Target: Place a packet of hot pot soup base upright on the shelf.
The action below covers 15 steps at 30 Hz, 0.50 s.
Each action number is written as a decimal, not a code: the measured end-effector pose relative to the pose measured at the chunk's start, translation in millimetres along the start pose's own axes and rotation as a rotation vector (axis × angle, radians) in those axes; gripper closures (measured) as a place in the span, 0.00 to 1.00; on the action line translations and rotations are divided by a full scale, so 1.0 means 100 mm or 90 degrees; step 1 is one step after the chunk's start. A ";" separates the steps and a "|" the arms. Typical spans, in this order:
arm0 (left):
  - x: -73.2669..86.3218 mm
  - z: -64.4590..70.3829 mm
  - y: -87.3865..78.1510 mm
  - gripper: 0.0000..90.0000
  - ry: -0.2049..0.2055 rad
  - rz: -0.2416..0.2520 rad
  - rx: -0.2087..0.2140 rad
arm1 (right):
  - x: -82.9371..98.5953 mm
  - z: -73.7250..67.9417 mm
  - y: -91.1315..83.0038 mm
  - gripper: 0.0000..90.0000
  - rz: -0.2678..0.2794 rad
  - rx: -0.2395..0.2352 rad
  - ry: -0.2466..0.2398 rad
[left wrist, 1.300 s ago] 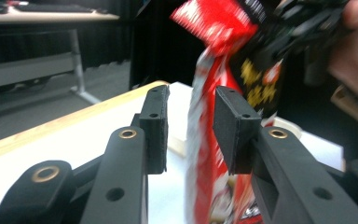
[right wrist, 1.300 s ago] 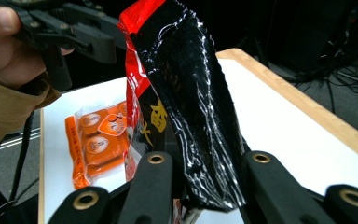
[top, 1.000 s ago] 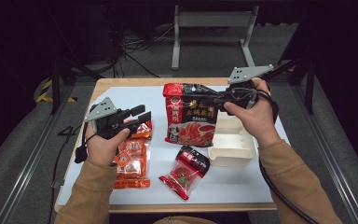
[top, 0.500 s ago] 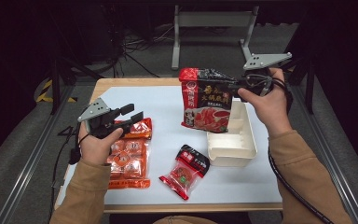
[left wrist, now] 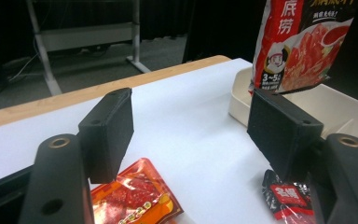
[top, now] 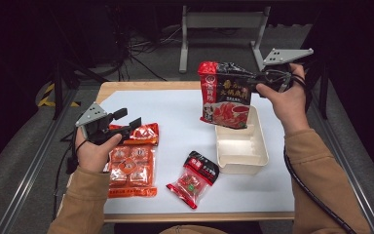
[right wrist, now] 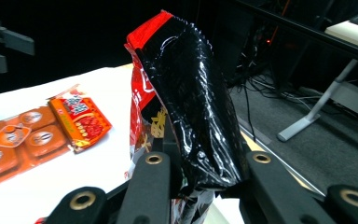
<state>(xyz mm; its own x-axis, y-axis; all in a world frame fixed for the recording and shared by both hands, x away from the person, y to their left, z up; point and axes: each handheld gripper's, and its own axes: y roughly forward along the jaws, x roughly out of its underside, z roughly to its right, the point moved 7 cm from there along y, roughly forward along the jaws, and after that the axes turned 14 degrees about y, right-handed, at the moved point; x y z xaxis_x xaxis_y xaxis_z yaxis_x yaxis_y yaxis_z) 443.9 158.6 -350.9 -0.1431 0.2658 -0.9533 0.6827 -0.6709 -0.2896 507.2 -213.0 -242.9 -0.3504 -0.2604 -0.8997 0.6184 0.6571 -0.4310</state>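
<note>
Right claw (top: 253, 83) clamped on red-black soup pouch (top: 224, 95), hanging above cream tray (top: 241, 146); left claw (top: 126, 122) spread wide, empty, over orange packets (top: 131, 161).

The right tool (top: 253, 87) is raised with jaws clamped, while the left tool (top: 126, 124) hovers low, jaws spread.

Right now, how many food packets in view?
4. Big red-black pouch in the right hand-held gripper above the tray; small orange packet, large orange pack, small red-black packet on the table.
</note>
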 end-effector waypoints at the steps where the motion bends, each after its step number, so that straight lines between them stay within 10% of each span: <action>1: 0.01 0.00 0.00 0.35 -0.001 -0.003 0.000 | 0.00 0.03 0.00 0.87 0.002 0.002 0.001; 15: 0.13 -0.08 -0.16 0.29 -0.017 -0.020 -0.030 | -0.05 0.33 0.06 0.87 0.035 0.016 -0.041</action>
<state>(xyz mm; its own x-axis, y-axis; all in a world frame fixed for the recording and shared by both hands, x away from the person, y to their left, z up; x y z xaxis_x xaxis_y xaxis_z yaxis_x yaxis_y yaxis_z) 437.3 178.2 -358.4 -0.1835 0.2676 -0.9459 0.7100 -0.6294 -0.3158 536.3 -231.1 -243.3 -0.2700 -0.2698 -0.9243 0.6533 0.6539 -0.3817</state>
